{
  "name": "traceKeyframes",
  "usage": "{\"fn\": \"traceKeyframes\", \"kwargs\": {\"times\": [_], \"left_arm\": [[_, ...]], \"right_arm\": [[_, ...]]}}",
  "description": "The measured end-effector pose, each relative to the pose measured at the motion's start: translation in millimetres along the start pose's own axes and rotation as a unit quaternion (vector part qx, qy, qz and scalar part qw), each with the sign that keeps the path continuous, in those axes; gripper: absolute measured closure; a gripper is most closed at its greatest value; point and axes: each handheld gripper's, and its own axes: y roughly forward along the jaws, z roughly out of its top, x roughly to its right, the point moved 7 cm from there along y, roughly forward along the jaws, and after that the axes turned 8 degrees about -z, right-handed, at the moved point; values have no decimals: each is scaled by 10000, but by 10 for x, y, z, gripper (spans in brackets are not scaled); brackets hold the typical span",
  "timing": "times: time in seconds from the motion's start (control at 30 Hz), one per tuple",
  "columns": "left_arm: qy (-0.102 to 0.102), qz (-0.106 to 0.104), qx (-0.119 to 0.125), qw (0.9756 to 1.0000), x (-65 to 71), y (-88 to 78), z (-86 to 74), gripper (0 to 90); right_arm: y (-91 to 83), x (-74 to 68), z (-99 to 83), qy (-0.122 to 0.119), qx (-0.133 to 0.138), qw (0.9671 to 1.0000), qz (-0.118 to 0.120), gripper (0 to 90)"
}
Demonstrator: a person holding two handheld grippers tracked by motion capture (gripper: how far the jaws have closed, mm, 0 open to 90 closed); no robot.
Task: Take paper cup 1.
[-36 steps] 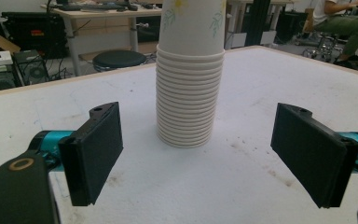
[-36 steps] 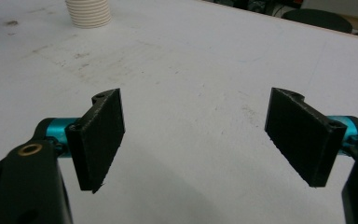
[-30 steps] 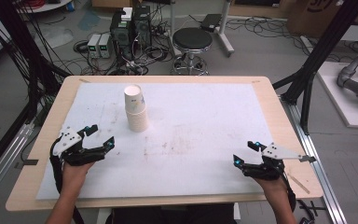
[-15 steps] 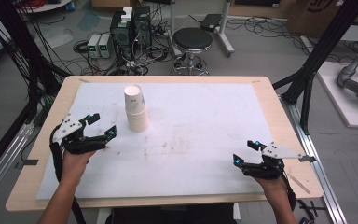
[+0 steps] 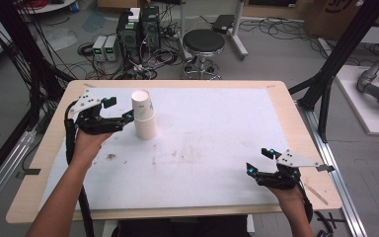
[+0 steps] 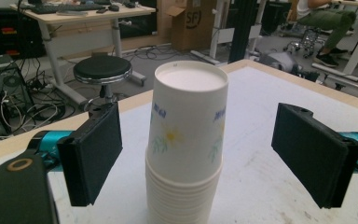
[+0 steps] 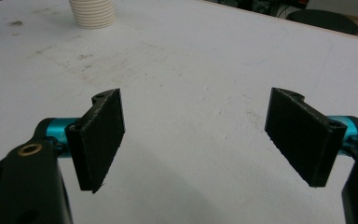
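Where the white sheet covers most of the wooden table, it carries faint smudges near its middle and a darker spot toward the left edge. Beyond the table's far edge, on the floor, stand a round black stool and a cluster of computer boxes with tangled cables.

On the sheet, near the far left corner, stands a stack of paper cups, upside down, the top one printed with a small flower pattern; in the left gripper view the stack rises upright between the two black jaws, with a gap on either side, touching neither.

At the left edge of the table the left gripper is held just beside the stack, jaws spread wide around it. Near the table's near right corner the right gripper is well apart from the cups, low over bare sheet, its jaws likewise spread wide with nothing between them.
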Motion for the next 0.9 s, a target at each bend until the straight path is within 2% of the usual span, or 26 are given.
{"fn": "traceKeyframes", "kwargs": {"times": [0.03, 0.13, 0.33, 0.4, 0.57, 0.6, 0.7, 0.9], "left_arm": [[0, 0, 0, 10000, 0, 0, 0, 160], [81, -69, -171, 9998, -24, 149, 96, 160], [122, -134, -314, 9993, -41, 343, 198, 161], [112, -102, -398, 9991, -60, 418, 211, 161], [31, -108, -533, 9985, -88, 557, 179, 168], [16, -78, -623, 9980, -102, 593, 147, 168], [-9, -91, -662, 9978, -115, 623, 125, 170], [1, -162, -837, 9964, -128, 689, 61, 232]], "right_arm": [[0, 0, 0, 0, 0, 10000, 0, 203], [-3, 0, 1, -7, 12, 10000, -3, 203], [1, -2, -1, 3, -3, 10000, 9, 203], [3, -2, -3, 9, -4, 10000, 11, 203], [-4, 7, -5, 14, 2, 10000, 0, 203], [-6, 8, -7, 9, 9, 10000, -1, 203], [-11, 13, -12, 3, 0, 10000, -8, 203], [-24, 19, -15, 44, -3, 10000, -10, 203]]}}
